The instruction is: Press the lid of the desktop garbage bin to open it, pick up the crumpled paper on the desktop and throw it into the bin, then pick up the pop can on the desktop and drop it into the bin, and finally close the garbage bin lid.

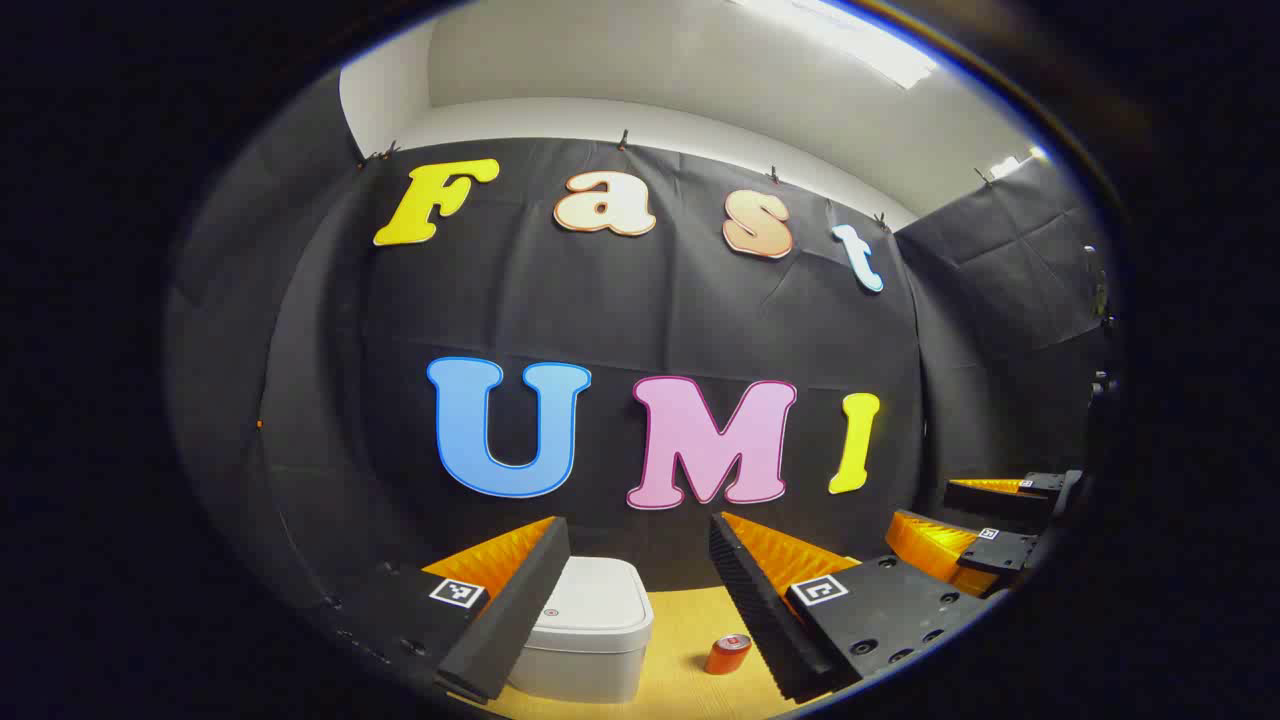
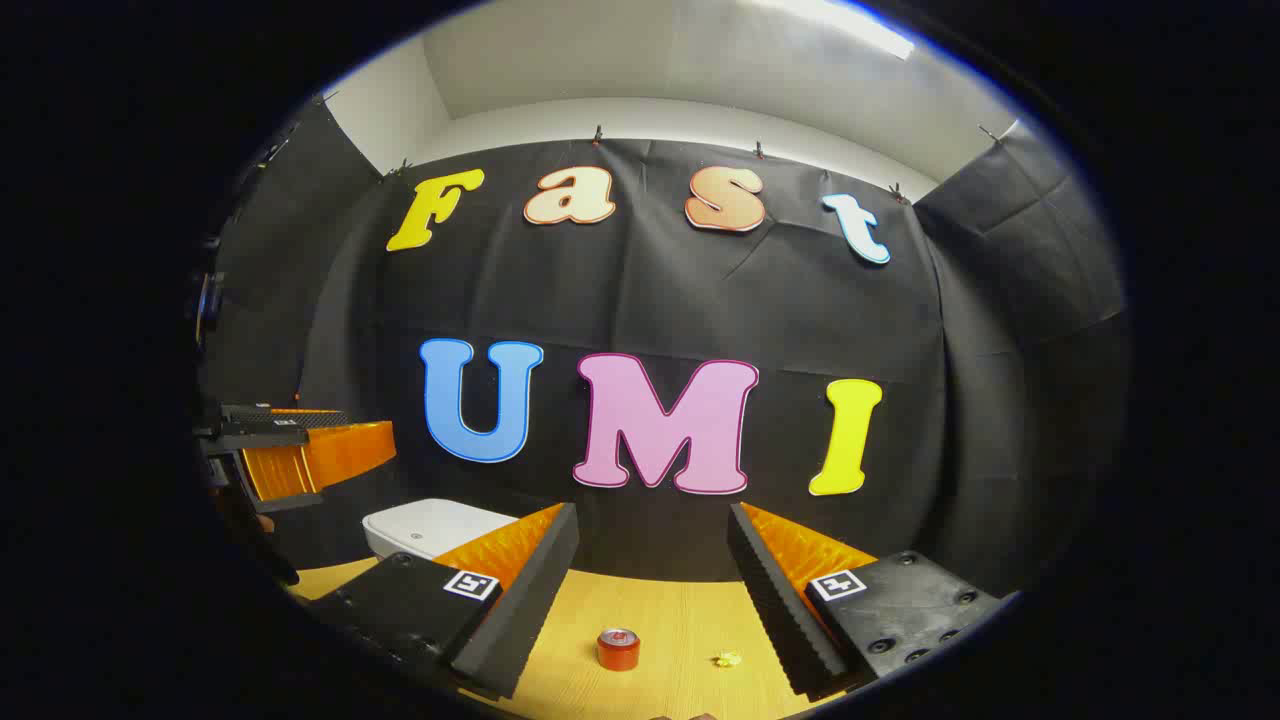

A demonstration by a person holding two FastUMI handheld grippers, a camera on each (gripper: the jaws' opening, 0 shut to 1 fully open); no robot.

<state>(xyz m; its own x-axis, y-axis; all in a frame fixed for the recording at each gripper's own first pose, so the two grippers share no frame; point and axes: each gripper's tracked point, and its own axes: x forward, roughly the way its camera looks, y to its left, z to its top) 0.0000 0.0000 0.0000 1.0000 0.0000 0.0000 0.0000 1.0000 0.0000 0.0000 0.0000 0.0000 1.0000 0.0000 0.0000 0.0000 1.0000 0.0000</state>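
Observation:
A white bin [image 1: 588, 625] with its lid down stands on the wooden desk, and shows again at the left [image 2: 430, 527] in the right gripper view. A red pop can [image 1: 728, 653] stands upright to the bin's right, also seen as the can [image 2: 618, 649]. A small yellowish crumpled paper [image 2: 728, 659] lies right of the can. My left gripper [image 1: 640, 590] hovers open above the bin and can, nothing between its fingers. My right gripper [image 2: 650, 590] is open too, raised over the can and paper. The other gripper appears at the right edge [image 1: 1000, 530] and left edge [image 2: 290, 450].
The wooden desk [image 2: 660, 610] runs back to the black cloth wall. Bare desk lies between the can and the bin.

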